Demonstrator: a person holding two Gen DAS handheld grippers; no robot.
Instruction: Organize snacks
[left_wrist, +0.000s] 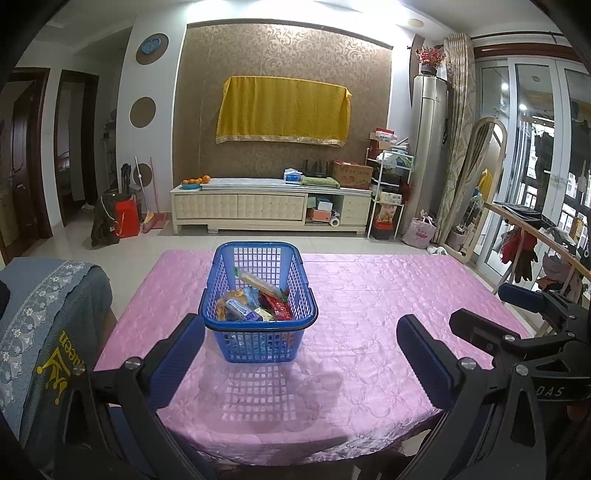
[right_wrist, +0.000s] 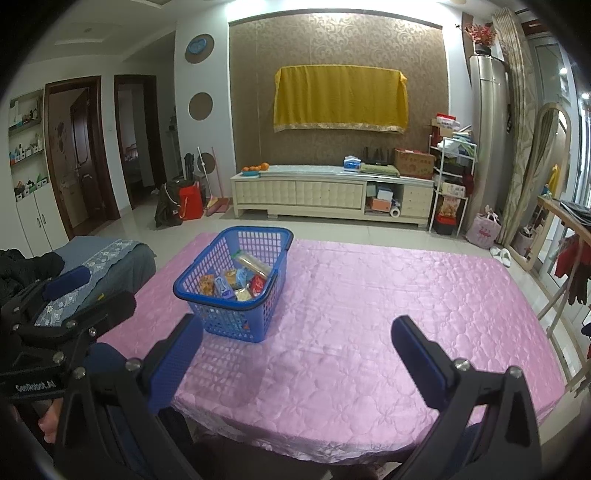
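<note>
Both grippers spread, empty: left gripper (left_wrist: 301, 356), right gripper (right_wrist: 297, 354). Blue basket (left_wrist: 258, 321) of snack packets (left_wrist: 255, 304) ahead of left gripper, ahead-left of right. Packets likely light, crinkly, slippery; pinch a sealed edge.

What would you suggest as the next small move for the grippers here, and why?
Probably lower the left gripper forward into the blue basket to take one top snack, such as the red packet. All the snacks lie inside the basket, the pink tablecloth is bare around it, and both the left and right gripper are open and holding nothing.
</note>
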